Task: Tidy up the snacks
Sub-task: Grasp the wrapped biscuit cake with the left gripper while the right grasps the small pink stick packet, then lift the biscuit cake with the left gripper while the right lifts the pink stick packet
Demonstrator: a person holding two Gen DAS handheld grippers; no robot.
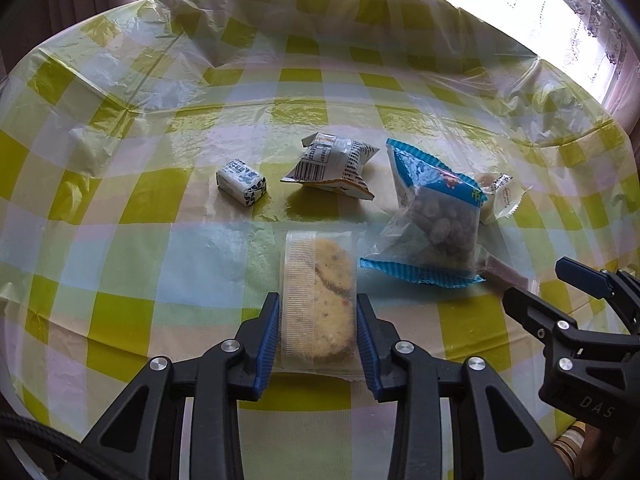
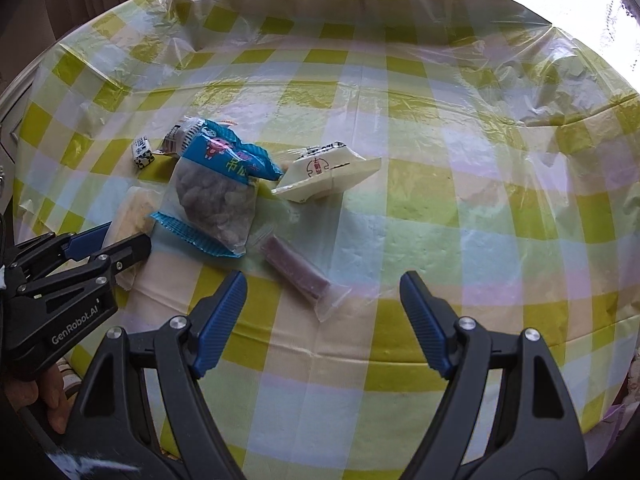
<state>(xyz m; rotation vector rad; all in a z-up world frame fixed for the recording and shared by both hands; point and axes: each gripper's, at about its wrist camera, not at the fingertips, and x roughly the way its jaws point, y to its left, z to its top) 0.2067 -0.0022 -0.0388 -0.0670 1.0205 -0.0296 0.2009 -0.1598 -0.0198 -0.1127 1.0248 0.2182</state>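
In the left wrist view, your left hand-held gripper [image 1: 317,320] is clamped on the clear-wrapped cookie [image 1: 320,296], which lies on the checked tabletop [image 1: 120,240] just beside the blue-edged snack bag [image 1: 434,216]. In the right wrist view, your right hand-held gripper [image 2: 323,304] stands apart, empty, near the purple stick packet [image 2: 296,270].

Readable markings, by item:
- left gripper [image 2: 120,246], black body: "GenRobot.AI" in white.
- right gripper [image 1: 548,292], black body: "DAS", faint grey.
- white snack packet [image 1: 334,168]: barcode and fine print, illegible.
- blue-topped nut bag [image 2: 218,190]: yellow characters, cartoon figure.
- cream wrapper [image 2: 328,176]: red emblem, unreadable.
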